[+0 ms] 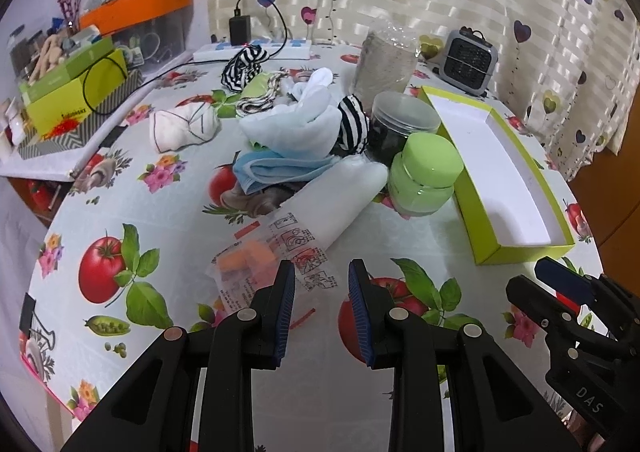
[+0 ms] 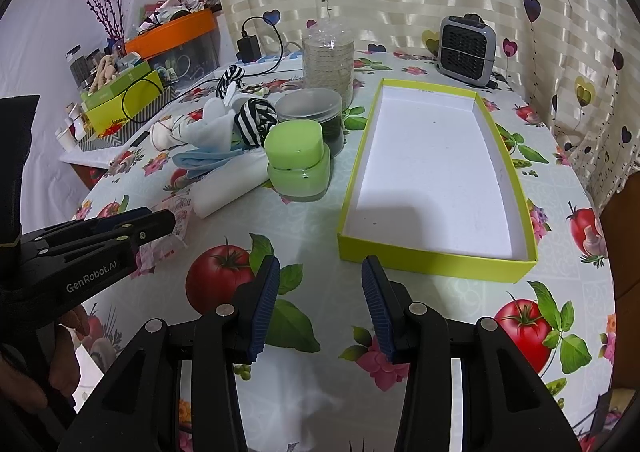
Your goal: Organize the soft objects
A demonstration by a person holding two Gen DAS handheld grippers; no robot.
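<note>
both claws hang over the near edge of the table, the left claw spread with nothing between its pads just short of a clear packet, the right claw spread wide over bare cloth. the soft things, a heap of socks and a blue mask, sit mid-table beside a green jar. the empty yellow-green box lies toward the right edge.

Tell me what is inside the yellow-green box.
Nothing: the yellow-green box shows only its bare white floor, with a shadow at the near end. The near wall hides a thin strip of floor just behind it.
</note>
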